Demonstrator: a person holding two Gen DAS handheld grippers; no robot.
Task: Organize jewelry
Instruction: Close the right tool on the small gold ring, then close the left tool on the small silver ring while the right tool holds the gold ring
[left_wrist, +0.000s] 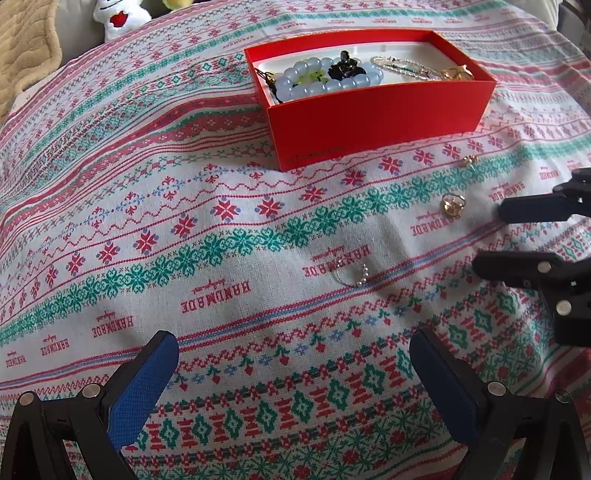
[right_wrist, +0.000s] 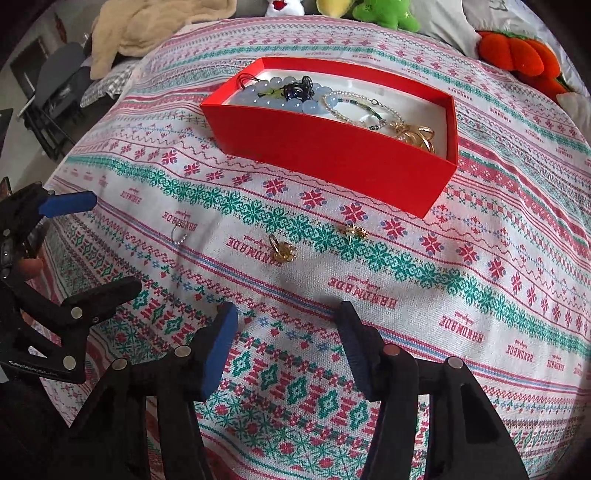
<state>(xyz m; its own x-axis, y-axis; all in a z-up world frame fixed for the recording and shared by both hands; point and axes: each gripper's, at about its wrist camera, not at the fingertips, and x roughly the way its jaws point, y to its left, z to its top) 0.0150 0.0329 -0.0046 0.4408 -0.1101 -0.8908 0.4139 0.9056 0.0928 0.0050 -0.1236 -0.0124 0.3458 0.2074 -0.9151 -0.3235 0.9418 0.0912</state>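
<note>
both our jaws stand open and empty, left gripper (left_wrist: 291, 373) wider than right gripper (right_wrist: 288, 343). beads and chains already fill the red box (right_wrist: 332, 147) near the cloth's (right_wrist: 406, 332) far edge; two gold pieces (right_wrist: 282, 249) (right_wrist: 354, 230) and a thin ring (left_wrist: 351, 275) remain mid-cloth. we tilt steeply downward over them.

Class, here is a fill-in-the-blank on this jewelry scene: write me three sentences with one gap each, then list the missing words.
1. The jewelry box on the patterned cloth is coloured ____.
2. The big round beads of the bracelet in the box are pale ____.
3. The number of small jewelry pieces lying loose on the cloth, outside the box, is ____.
4. Neither pair of tongs, left tongs or right tongs, holds anything; both stand ____.

Missing words: red; blue; three; open
</note>
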